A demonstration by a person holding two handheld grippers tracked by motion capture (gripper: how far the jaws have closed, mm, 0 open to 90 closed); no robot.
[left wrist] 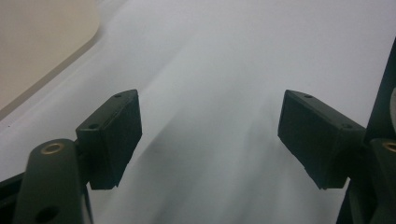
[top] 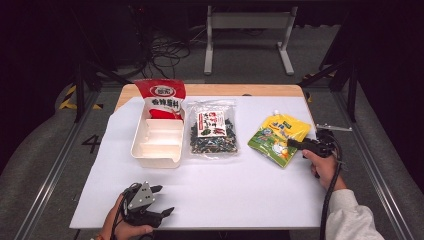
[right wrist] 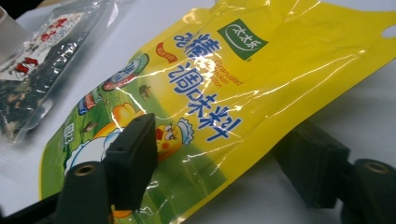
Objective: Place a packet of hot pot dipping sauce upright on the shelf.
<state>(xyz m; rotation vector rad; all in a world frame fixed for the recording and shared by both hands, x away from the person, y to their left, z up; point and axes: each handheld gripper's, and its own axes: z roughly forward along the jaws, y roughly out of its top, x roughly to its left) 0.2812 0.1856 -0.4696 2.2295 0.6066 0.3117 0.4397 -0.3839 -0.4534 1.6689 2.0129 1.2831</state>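
Observation:
A yellow and green seasoning pouch (top: 277,137) lies flat on the white sheet at the right. My right gripper (top: 293,144) reaches in from the right at the pouch's near right edge. In the right gripper view the pouch (right wrist: 224,84) sits between the jaws: one jaw stands over its printed face and the other is partly hidden behind its edge. The jaws stand wide apart and the pads do not press on it. My left gripper (top: 162,200) rests at the sheet's near left edge, and in its own view the left gripper (left wrist: 210,121) is open over bare white sheet.
A white divided tray (top: 137,142) stands left of centre with a red and white bag (top: 161,97) leaning in its far end. A clear bag of dark dried bits (top: 213,131) lies between tray and pouch. The wooden tabletop (top: 215,90) shows beyond the sheet (top: 225,185).

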